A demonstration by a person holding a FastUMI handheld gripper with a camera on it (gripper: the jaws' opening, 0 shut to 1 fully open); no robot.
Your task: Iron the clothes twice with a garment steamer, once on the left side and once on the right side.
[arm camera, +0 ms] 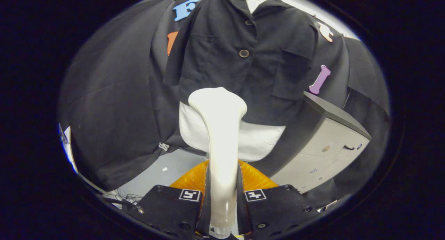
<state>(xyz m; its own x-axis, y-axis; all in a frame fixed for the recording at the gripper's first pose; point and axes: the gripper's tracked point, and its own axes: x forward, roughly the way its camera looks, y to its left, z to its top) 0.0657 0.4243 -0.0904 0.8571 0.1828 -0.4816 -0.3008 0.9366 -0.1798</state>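
I have the steamer (219,139) squeezed tight between both fingers of my gripper (222,198). Its wide head sits low on the black shirt (243,59), near the middle. I think I am starting a pass. Next I slide it up one side.
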